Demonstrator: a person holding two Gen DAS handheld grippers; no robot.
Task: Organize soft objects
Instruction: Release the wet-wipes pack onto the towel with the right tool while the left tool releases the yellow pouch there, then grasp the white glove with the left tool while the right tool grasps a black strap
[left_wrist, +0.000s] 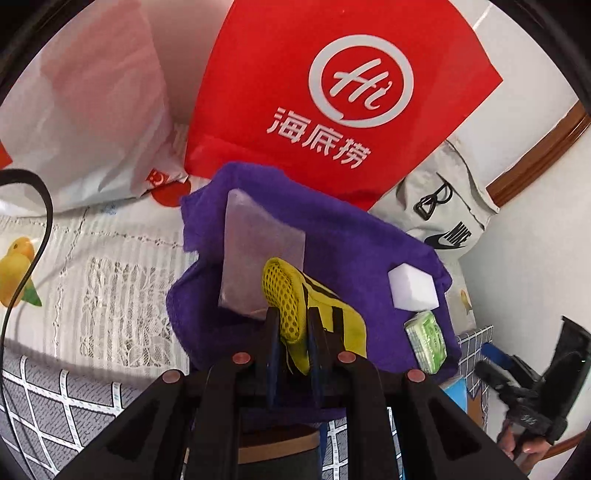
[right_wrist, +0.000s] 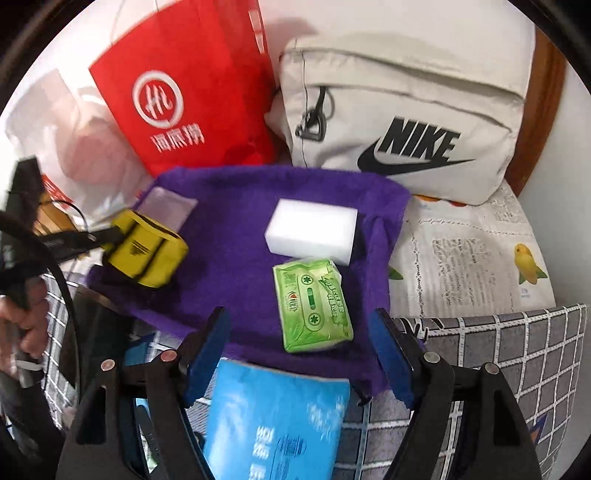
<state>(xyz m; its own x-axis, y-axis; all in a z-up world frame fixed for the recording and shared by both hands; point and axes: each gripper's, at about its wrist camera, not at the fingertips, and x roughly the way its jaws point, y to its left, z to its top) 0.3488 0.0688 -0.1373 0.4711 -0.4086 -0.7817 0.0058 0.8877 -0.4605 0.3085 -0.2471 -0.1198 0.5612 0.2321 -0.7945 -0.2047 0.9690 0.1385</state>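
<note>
A purple towel (left_wrist: 343, 251) (right_wrist: 236, 266) lies spread on the bed. On it sit a white sponge block (left_wrist: 413, 288) (right_wrist: 312, 230), a green tissue pack (left_wrist: 426, 341) (right_wrist: 312, 304) and a translucent flat packet (left_wrist: 258, 258) (right_wrist: 168, 205). My left gripper (left_wrist: 293, 325) is shut on a yellow mesh pouch (left_wrist: 306, 314) (right_wrist: 146, 251) and holds it over the towel's left part. My right gripper (right_wrist: 299, 336) is open, its blue pads on either side of the green tissue pack, just short of it. A blue tissue pack (right_wrist: 273, 421) lies under the right gripper.
A red paper bag (left_wrist: 332, 96) (right_wrist: 184, 92) and a white plastic bag (left_wrist: 85, 110) stand behind the towel. A beige Nike bag (right_wrist: 406, 122) (left_wrist: 439, 210) stands at the back right. A lace bedsheet (left_wrist: 92, 258) and a grey checked cloth (right_wrist: 517, 369) cover the bed.
</note>
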